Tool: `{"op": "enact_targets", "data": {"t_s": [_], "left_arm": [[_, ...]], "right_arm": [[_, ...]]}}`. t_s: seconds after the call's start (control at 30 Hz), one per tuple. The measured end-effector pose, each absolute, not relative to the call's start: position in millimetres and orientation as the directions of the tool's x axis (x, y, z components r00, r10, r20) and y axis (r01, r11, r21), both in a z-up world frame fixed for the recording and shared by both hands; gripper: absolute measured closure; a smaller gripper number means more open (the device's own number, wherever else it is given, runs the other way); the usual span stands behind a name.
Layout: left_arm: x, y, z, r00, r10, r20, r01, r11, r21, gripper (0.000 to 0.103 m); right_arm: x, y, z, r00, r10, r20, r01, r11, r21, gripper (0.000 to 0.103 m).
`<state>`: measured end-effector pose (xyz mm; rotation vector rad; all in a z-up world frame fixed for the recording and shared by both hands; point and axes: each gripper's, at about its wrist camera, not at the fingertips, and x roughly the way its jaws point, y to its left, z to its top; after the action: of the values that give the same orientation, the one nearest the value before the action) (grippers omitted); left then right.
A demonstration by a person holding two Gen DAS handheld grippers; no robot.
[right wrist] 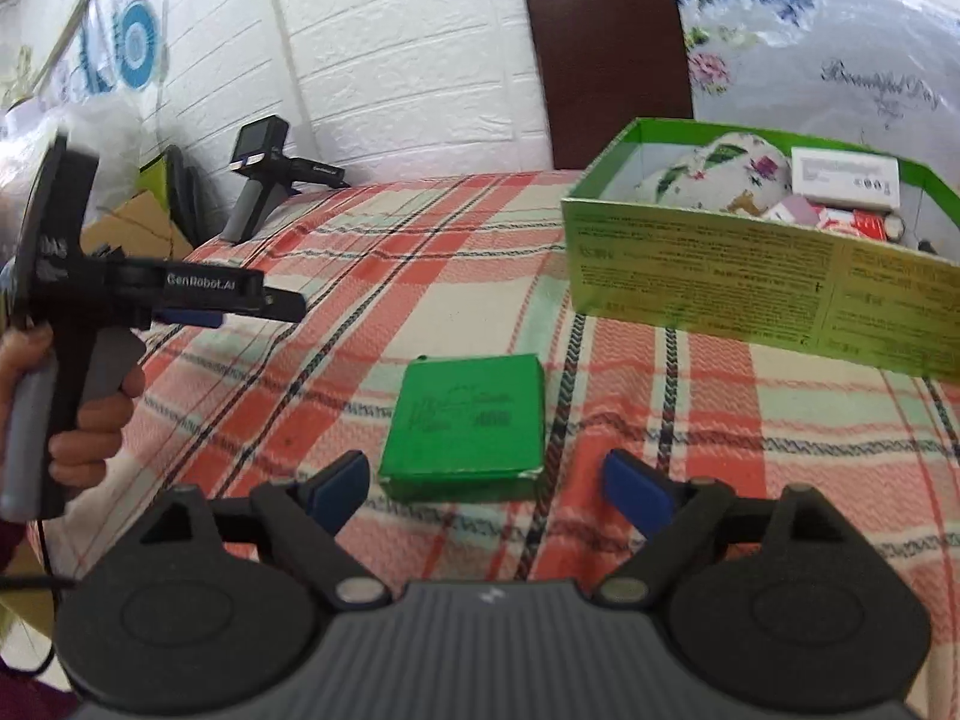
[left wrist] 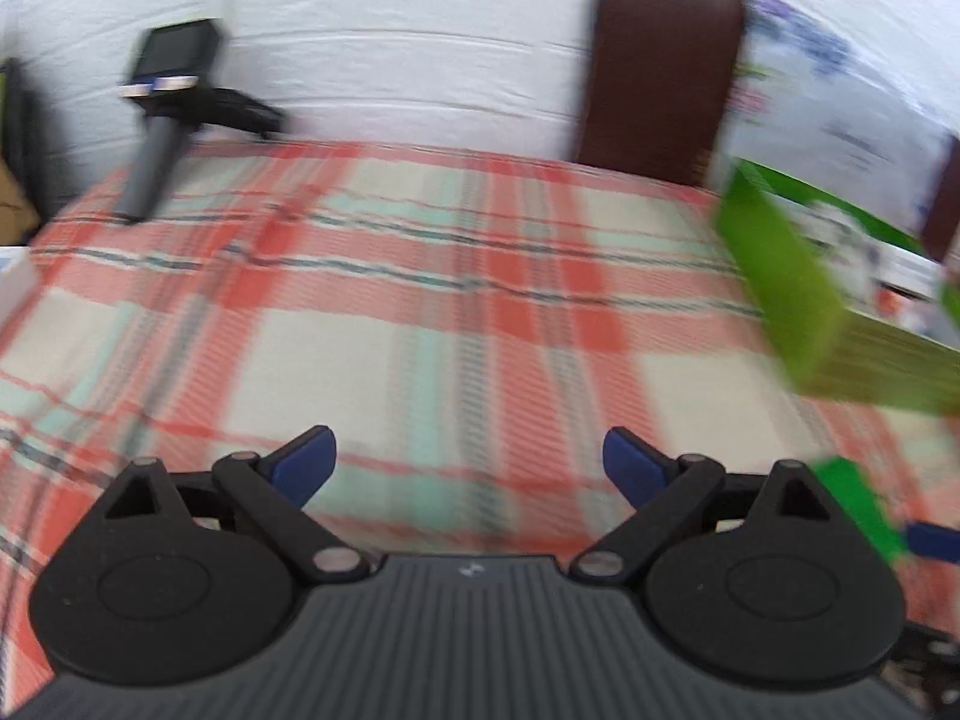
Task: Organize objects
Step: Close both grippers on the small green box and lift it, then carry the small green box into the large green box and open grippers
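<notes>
A small flat green box (right wrist: 465, 420) lies on the plaid tablecloth (right wrist: 360, 312), just ahead of my open, empty right gripper (right wrist: 486, 489). A big open green box (right wrist: 750, 276) stands at the right, holding a floral pouch (right wrist: 720, 174), a white box (right wrist: 846, 177) and small packets. My left gripper (right wrist: 240, 306) shows side-on at the left, held above the cloth. In the blurred left wrist view the left gripper (left wrist: 468, 468) is open and empty, with the big green box (left wrist: 798, 300) at the right and the small green box (left wrist: 858, 504) at the lower right.
A spare gripper device (right wrist: 264, 174) lies at the table's far left corner; it also shows in the left wrist view (left wrist: 168, 114). A brown chair back (right wrist: 612, 60) stands behind the table against a white brick wall. Cardboard (right wrist: 138, 234) sits off the left edge.
</notes>
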<state>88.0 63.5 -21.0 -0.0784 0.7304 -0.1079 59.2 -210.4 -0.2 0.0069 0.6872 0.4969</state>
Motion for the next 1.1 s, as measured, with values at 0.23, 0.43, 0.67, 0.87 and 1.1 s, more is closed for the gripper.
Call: {"op": "enact_targets", "data": {"t_s": [0.23,0.43,0.67,0.87,1.1], "left_arm": [[81.5,17.1,-22.7,0.540,-0.398,-0.741,0.221,0.917,-0.332,0.025],[86.5,-9.9,-27.5,0.476,-0.433,-0.765,0.237,0.901,-0.363,0.037],[93.5,-24.4,-22.4,0.445,-0.472,-0.761,0.257,0.881,-0.397,0.056],[95.9,-41.4,20.6,0.497,-0.507,-0.704,0.327,0.861,-0.388,0.056],[129.5,-110.3,52.1,0.513,-0.542,-0.665,0.452,0.830,-0.328,0.057]], "right_arm": [[57.0,-205.0,-2.6,0.680,0.436,-0.589,-0.472,0.876,0.103,0.015],[63.5,-201.9,-7.8,0.680,0.433,-0.591,-0.477,0.874,0.092,0.023],[61.0,-202.8,-8.3,0.687,0.435,-0.582,-0.490,0.869,0.072,0.040],[52.1,-218.3,19.9,0.785,0.419,-0.456,-0.458,0.888,0.027,0.041],[77.8,-258.2,43.2,0.888,0.301,-0.349,-0.318,0.948,0.007,0.041]]}}
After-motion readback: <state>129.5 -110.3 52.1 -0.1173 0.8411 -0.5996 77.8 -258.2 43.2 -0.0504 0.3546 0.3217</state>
